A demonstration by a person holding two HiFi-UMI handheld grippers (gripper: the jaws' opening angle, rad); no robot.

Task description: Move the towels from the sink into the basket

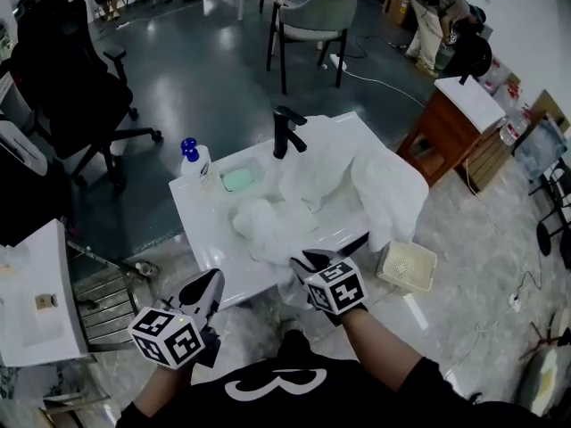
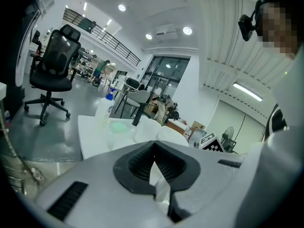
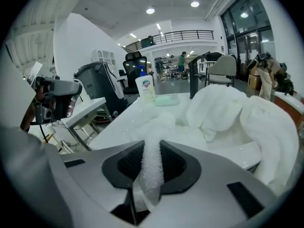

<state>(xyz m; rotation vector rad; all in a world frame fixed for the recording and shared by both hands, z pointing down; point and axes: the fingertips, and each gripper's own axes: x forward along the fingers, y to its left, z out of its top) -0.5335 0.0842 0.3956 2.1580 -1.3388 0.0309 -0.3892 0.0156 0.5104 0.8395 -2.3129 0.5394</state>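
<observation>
My right gripper (image 3: 151, 151) is at the near edge of the white ceramic sink (image 1: 198, 210). Its jaws are pinching a narrow fold of the white fluffy terry towel (image 1: 266, 226) that lies heaped in the basin. My left gripper (image 1: 211, 282) hangs off the near left corner of the sink with its jaws pressed together, and I see nothing held in them. A second white towel (image 1: 389, 188) is draped over the right edge of the sink. The cream perforated plastic basket (image 1: 408, 266) seems to stand on the floor, just beside the near right corner.

I judge the towel to be soft and limp, and light if it is dry. It will keep no shape, and when lifted it will hang long and drag. The pile is not slippery, so a thin pinch should hold, but a single fold may bring only one layer. A bunched, thicker part near the middle would be the better place to hold, so that less cloth trails over the rim.
</observation>
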